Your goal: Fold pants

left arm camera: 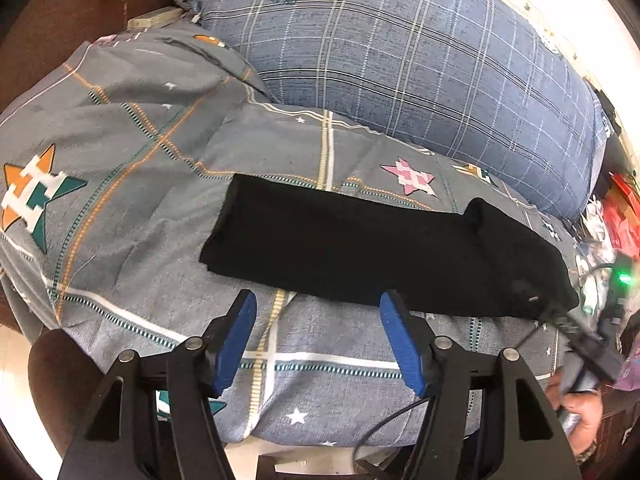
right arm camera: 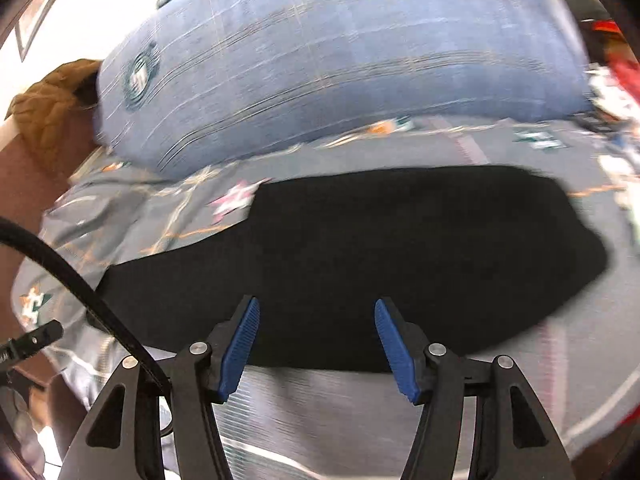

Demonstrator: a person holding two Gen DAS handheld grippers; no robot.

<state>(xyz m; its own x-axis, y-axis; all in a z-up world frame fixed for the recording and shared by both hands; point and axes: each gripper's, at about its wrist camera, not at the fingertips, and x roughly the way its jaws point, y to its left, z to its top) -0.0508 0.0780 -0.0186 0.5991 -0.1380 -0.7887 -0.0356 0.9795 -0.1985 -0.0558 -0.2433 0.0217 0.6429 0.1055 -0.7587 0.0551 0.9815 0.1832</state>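
The black pants (left arm camera: 360,248) are lying in a long strip across the bed's star-print quilt (left arm camera: 132,200), just before the plaid pillow (left arm camera: 400,60). Both the left gripper (left arm camera: 316,312) and right gripper (right arm camera: 316,316) are hovering spread wide, holding nothing; the right view is blurring, so a hasty pinch may be catching quilt along with cloth

Both wrist views face the pants (left arm camera: 360,248) (right arm camera: 360,264) closely from the bed's near edge.
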